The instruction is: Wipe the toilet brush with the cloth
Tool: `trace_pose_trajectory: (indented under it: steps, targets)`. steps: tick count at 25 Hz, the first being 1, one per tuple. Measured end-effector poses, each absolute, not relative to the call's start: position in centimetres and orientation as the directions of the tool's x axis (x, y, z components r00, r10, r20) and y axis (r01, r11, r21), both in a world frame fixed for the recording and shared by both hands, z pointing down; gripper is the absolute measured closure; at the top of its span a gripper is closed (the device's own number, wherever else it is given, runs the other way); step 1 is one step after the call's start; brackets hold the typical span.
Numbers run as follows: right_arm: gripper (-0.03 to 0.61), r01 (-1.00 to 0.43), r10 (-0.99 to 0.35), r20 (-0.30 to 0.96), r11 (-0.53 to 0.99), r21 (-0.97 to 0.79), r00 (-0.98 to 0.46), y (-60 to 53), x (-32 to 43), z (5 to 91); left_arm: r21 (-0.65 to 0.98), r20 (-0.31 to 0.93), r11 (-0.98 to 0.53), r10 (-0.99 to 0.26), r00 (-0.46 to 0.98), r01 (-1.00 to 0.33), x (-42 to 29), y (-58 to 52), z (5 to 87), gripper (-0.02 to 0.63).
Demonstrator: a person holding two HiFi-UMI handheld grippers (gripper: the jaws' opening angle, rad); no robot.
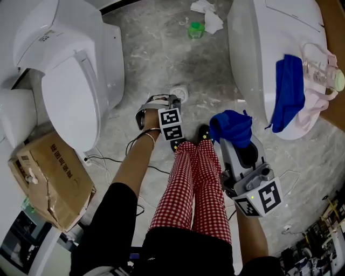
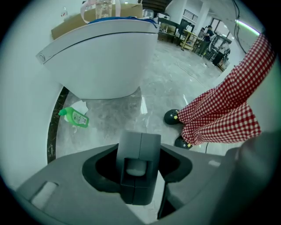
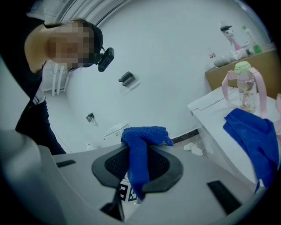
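Note:
My right gripper (image 1: 237,141) is shut on a blue cloth (image 1: 232,128), held above the red checked trouser legs (image 1: 197,178). In the right gripper view the cloth (image 3: 142,145) bunches over the jaws and hangs down between them, hiding the fingertips. My left gripper (image 1: 167,102) is held out over the floor, its jaws pressed together with nothing between them; in the left gripper view the left gripper (image 2: 139,165) points towards the right toilet (image 2: 101,57). No toilet brush shows in any view.
A white toilet (image 1: 70,81) stands at the left and another toilet (image 1: 259,59) at the right, bearing a second blue cloth (image 1: 287,91) and a pink-strapped bottle (image 1: 323,67). On the floor are a green bottle (image 1: 196,29), tissues (image 1: 207,13) and a cardboard box (image 1: 51,178).

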State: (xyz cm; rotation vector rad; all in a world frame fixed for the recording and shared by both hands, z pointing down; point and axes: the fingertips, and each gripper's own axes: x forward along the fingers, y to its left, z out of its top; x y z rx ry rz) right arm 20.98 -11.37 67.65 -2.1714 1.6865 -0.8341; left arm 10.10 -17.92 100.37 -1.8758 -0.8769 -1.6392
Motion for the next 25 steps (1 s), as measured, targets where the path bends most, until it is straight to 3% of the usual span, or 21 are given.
trace_pose_trajectory:
  steps: [16,25]
  targets:
    - [0.499,-0.797,-0.94,0.311,-0.292,-0.529,0.138,-11.6,20.9,70.3,0.046,0.99,-0.68,0.126,0.055,0.732,9.9,-18.4,102.1,0.38]
    - [0.499,-0.785,-0.939,0.312,-0.3,-0.541,0.144,-11.5,20.7,70.7,0.077,0.996,-0.66,0.09,-0.023,0.748,9.4,-19.2,102.7,0.38]
